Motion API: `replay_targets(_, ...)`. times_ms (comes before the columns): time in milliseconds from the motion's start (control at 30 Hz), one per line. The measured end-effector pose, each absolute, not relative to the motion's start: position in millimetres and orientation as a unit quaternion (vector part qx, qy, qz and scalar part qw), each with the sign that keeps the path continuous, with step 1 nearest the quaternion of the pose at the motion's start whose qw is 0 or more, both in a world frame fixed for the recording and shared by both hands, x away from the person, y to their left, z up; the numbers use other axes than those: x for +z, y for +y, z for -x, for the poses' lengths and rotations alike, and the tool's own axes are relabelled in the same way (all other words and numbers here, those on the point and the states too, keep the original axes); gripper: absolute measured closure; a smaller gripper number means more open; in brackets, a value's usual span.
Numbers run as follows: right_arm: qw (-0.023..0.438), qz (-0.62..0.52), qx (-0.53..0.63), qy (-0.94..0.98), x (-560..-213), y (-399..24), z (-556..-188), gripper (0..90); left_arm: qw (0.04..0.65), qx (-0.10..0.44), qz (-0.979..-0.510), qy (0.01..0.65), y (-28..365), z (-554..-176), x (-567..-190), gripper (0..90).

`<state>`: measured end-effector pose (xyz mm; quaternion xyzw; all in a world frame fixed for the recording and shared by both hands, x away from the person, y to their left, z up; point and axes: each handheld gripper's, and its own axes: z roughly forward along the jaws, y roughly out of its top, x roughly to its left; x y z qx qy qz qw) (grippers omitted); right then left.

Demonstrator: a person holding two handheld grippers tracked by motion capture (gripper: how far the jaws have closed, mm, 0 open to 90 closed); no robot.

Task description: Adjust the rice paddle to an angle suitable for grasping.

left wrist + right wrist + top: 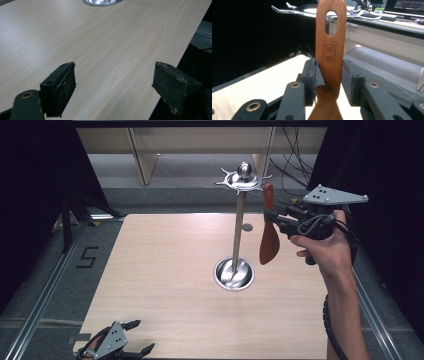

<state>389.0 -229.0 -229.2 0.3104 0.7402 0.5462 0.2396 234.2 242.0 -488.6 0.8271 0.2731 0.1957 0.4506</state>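
The utensil stand (239,227) is set upright on the table (165,285), right of its centre. The wooden spatula (269,227) is held upright in the right gripper (276,216), just right of the stand's pole, handle up beside the hook ring (243,179). The left gripper (127,340) is placed at the near left corner.

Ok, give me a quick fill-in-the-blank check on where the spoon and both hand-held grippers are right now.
1. The right hand-held gripper is shut on a ____ spoon.
2. The spoon's handle end, with its hanging hole, points ____.
3. The left hand-held gripper has its jaws ____.
4. The metal stand has hooks at its ____.

Missing words: wooden; up; open; top
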Motion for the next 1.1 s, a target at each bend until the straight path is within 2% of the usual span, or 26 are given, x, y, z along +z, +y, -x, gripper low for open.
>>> replay_targets(833,0.225,-0.319,0.547,0.741,-233.3,-222.0,-401.0,66.7,0.451,0.197,-0.827,0.271,242.3,-233.9,-488.2,17.8)
replay_targets(1100,0.222,-0.326,0.547,0.738,-238.4,-226.7,-399.4,62.5,0.449,0.2,-0.828,0.269,241.9,-234.2,-488.5,17.8)
